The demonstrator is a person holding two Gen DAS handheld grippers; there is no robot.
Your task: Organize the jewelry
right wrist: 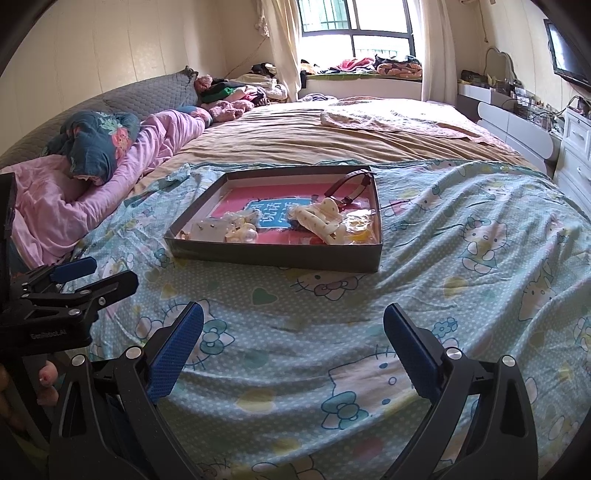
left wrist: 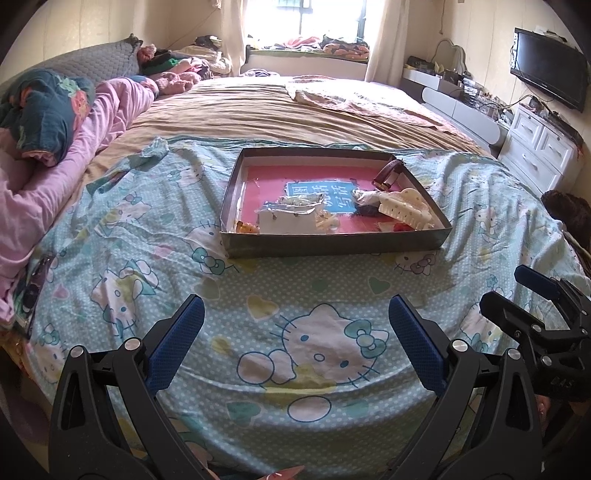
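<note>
A shallow grey box (left wrist: 332, 245) with a pink floor sits on the Hello Kitty sheet (left wrist: 295, 332); it also shows in the right wrist view (right wrist: 273, 260). Inside lie a cream hair claw (left wrist: 404, 206), a brown-strapped watch (left wrist: 388, 173), small plastic packets (left wrist: 291, 212) and small trinkets. In the right wrist view I see the hair claw (right wrist: 321, 219) and watch (right wrist: 351, 186). My left gripper (left wrist: 295, 314) is open and empty, well short of the box. My right gripper (right wrist: 293, 321) is open and empty, also short of the box. Each gripper shows in the other's view, the right (left wrist: 532, 295) and the left (right wrist: 92, 277).
Pink bedding and a dark floral pillow (left wrist: 44, 110) lie at the left. A brown blanket (left wrist: 295, 114) covers the far bed. White drawers (left wrist: 539, 151) and a wall TV (left wrist: 550, 74) stand at the right. A window (right wrist: 354, 18) is behind.
</note>
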